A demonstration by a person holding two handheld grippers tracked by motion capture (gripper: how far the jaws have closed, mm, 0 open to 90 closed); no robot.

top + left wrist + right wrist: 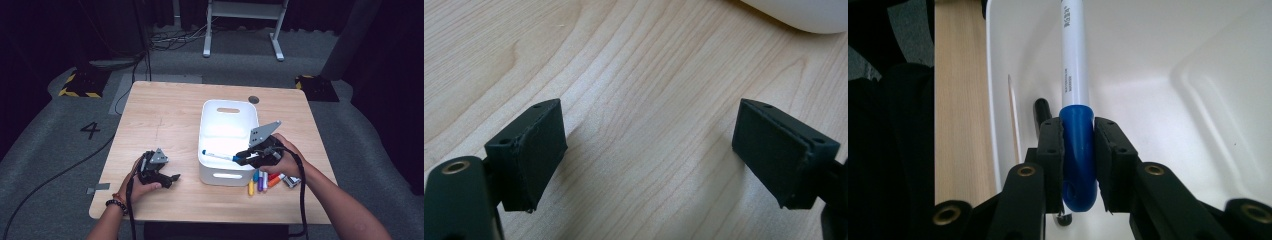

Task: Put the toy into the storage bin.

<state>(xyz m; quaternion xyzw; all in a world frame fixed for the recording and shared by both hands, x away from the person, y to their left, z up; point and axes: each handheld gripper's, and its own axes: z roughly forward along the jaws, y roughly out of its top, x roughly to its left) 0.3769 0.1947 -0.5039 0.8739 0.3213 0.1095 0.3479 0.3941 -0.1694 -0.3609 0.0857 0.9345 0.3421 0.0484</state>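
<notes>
My right gripper [1078, 150] is clamped on the blue cap of a marker [1075, 65]; its white barrel runs straight ahead of the jaws, out over the inside of the white bin [1158, 55]. From the high view, that right gripper [239, 159] sits over the bin's near right corner, marker [216, 155] pointing leftward above the bin [227, 106] floor. Just left of the jaws there's a thin pale stick and a dark stub against the bin wall, I can't make out what they are. Behind the right hand, loose markers [262, 181] lie on the table [165, 115], just outside the bin's near wall. My left gripper [649, 155] is spread wide with bare wood between the pads. It rests low on the table, well left of the bin.
</notes>
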